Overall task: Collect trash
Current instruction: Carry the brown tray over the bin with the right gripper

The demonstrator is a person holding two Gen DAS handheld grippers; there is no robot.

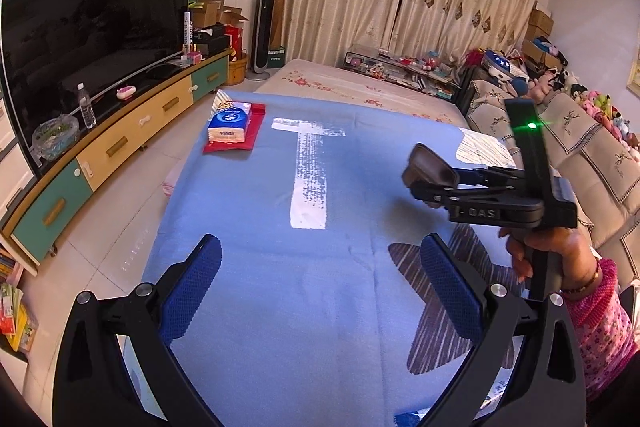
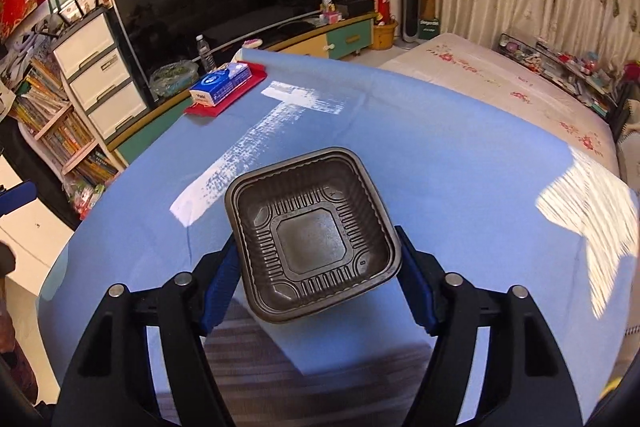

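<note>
My right gripper (image 2: 316,243) is shut on a black square plastic tray (image 2: 312,231), its blue pads pressing the tray's left and right sides. The tray is empty, ribbed inside, and held above the blue cloth (image 2: 440,167). In the left wrist view the same tray (image 1: 430,169) hangs in the air at the right, and a hand (image 1: 560,247) in a pink flowered sleeve grips the handle below it. My left gripper (image 1: 320,247) stands open over the blue cloth (image 1: 260,287) with nothing between its blue pads.
A blue tissue pack (image 1: 230,123) lies on a red cloth (image 1: 236,143) at the far left corner. A white T-shaped mark (image 1: 310,171) crosses the cloth. A TV cabinet (image 1: 120,143) runs along the left. A sofa (image 1: 592,155) with plush toys stands at the right.
</note>
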